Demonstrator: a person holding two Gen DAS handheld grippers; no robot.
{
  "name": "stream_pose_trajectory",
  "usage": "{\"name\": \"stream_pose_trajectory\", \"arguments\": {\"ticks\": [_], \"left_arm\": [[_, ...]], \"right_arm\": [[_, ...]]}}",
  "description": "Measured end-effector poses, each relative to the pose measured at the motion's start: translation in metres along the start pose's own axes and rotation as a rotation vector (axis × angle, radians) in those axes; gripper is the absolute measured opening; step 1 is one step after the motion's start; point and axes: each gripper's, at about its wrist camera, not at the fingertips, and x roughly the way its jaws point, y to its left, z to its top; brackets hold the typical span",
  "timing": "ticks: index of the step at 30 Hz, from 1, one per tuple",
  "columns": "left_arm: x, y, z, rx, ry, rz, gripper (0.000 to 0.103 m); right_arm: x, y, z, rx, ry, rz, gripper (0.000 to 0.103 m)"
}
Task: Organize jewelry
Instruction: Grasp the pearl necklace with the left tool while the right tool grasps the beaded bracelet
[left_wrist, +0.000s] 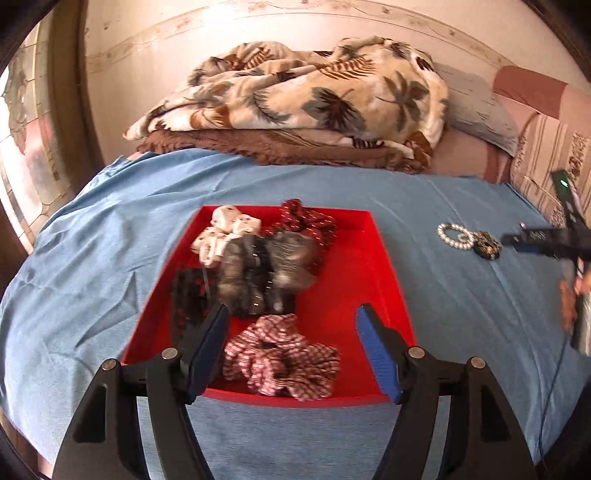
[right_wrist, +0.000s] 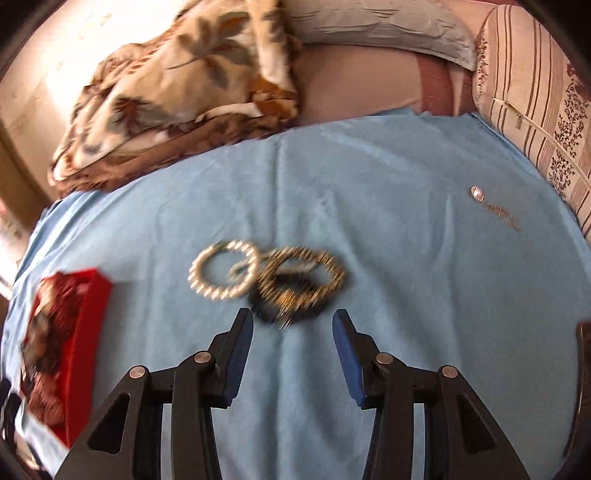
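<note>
Right hand-held gripper (right_wrist: 293, 325), jaws apart and empty, lines up on black-and-gold beaded bracelet (right_wrist: 301, 282) touching white pearl bracelet (right_wrist: 221, 269) mid-bed. Left hand-held gripper (left_wrist: 291, 321) gapes over red rectangular tray (left_wrist: 384, 254), probably the drop-off.

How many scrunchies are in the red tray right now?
5 visible: white back-left, dark red back, grey fuzzy centre, black-red left, pink checked front. More may hide underneath.

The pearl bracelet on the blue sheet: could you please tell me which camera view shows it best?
The right wrist view shows the pearl bracelet best: large and near centre, just ahead of the open right hand-held gripper, though motion-blurred. The left wrist view shows it sharper but small, far right, beside the dark beaded bracelet.
</note>
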Motion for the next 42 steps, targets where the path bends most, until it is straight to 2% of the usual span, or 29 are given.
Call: {"name": "stream_pose_trajectory", "arguments": {"ticks": [8, 9, 10, 11, 12, 13, 17, 21, 23, 25, 28, 31, 36, 39, 42], "left_arm": [[0.005, -0.012, -0.003, 0.028, 0.003, -0.014, 0.070], [0.005, -0.014, -0.004, 0.031, 0.004, -0.014, 0.070], [0.006, -0.015, -0.004, 0.033, 0.005, -0.014, 0.070], [0.006, -0.017, -0.004, 0.033, 0.008, -0.017, 0.070], [0.005, -0.018, -0.005, 0.030, 0.013, -0.026, 0.070], [0.005, -0.020, -0.004, 0.021, 0.025, -0.041, 0.070], [0.003, -0.032, 0.004, -0.026, 0.074, -0.118, 0.070], [0.008, -0.063, 0.020, -0.015, 0.116, -0.217, 0.070], [0.019, -0.086, 0.033, -0.007, 0.142, -0.247, 0.070], [0.039, -0.112, 0.047, -0.006, 0.176, -0.288, 0.070], [0.077, -0.144, 0.064, -0.009, 0.224, -0.293, 0.070], [0.121, -0.171, 0.078, -0.017, 0.285, -0.301, 0.070], [0.178, -0.194, 0.096, -0.016, 0.335, -0.252, 0.070], [0.201, -0.200, 0.099, 0.001, 0.349, -0.225, 0.069], [0.215, -0.204, 0.099, 0.025, 0.362, -0.213, 0.065]], "right_arm": [[0.049, -0.013, 0.021, 0.009, 0.044, -0.074, 0.048], [0.054, -0.014, 0.021, 0.004, 0.054, -0.069, 0.033], [0.055, -0.014, 0.019, 0.005, 0.057, -0.057, 0.024], [0.053, -0.016, 0.018, 0.009, 0.058, -0.037, 0.020], [0.051, -0.017, 0.018, 0.008, 0.063, -0.034, 0.011], [0.049, -0.017, 0.017, 0.002, 0.067, -0.039, 0.011], [0.032, -0.037, -0.001, -0.005, 0.077, -0.072, 0.010], [0.008, -0.059, -0.026, -0.002, 0.099, -0.090, 0.011], [-0.003, -0.067, -0.036, -0.018, 0.104, -0.115, 0.014], [-0.012, -0.075, -0.041, -0.002, 0.096, -0.095, 0.026], [-0.018, -0.089, -0.036, 0.062, 0.071, 0.009, 0.029], [-0.016, -0.094, -0.026, 0.060, 0.047, 0.046, 0.029], [-0.004, -0.100, -0.012, 0.033, 0.048, 0.135, 0.029], [0.002, -0.099, -0.010, 0.016, 0.073, 0.158, 0.029], [0.009, -0.094, -0.011, -0.012, 0.097, 0.131, 0.029]]}}
